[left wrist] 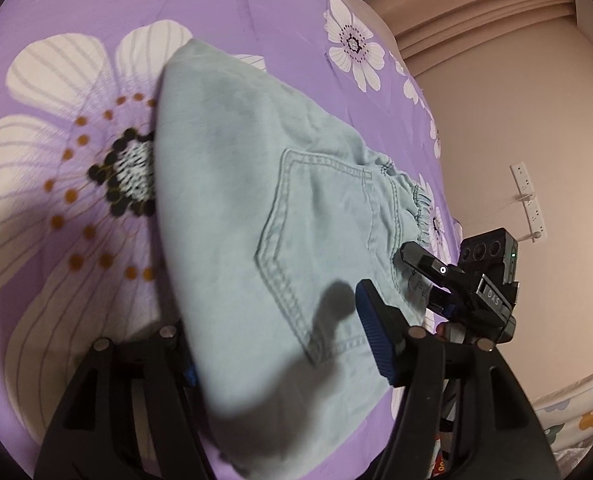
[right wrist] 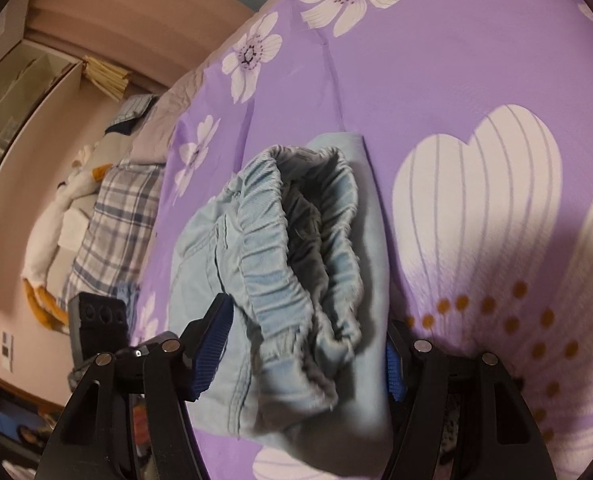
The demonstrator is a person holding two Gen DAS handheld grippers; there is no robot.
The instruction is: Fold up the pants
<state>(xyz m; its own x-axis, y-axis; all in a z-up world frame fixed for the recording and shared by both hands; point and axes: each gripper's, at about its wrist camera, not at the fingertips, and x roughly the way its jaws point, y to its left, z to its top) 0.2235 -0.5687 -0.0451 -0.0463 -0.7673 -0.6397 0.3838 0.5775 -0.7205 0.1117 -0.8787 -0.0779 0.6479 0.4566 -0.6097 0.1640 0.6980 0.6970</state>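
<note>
From the left wrist view, the pants (left wrist: 264, 216), pale blue denim with a stitched back pocket (left wrist: 320, 240) facing up, lie as a compact bundle on the purple flowered bed (left wrist: 256, 12). The left gripper (left wrist: 280, 356) has its fingers spread wide on either side of the near end of the bundle; the right-hand blue pad (left wrist: 376, 336) sits just above the cloth and the other pad is mostly hidden behind it, so the fingers look released rather than clamped. The right gripper (left wrist: 436, 280) shows at the far side by the elastic waistband (left wrist: 416, 208), and from here I cannot tell how its fingers stand. In the right wrist view, the pants (right wrist: 296, 280) lie between that gripper's own fingers, the gathered waistband (right wrist: 312, 248) bunched and gaping toward the camera. The right gripper (right wrist: 308, 356) has its blue pads set well apart at the two flanks of the bundle, near the cloth but not visibly squeezing it, so I judge them released as well. A plaid pillow (right wrist: 120, 224) and a white stuffed goose (right wrist: 60, 216) lie at the far edge of the bed. The folding looks nearly complete: the pants are already doubled into a small stack. The next move probably calls for pressing the puffed waistband flat and squaring the edges, taking care not to drag the layers apart.
</note>
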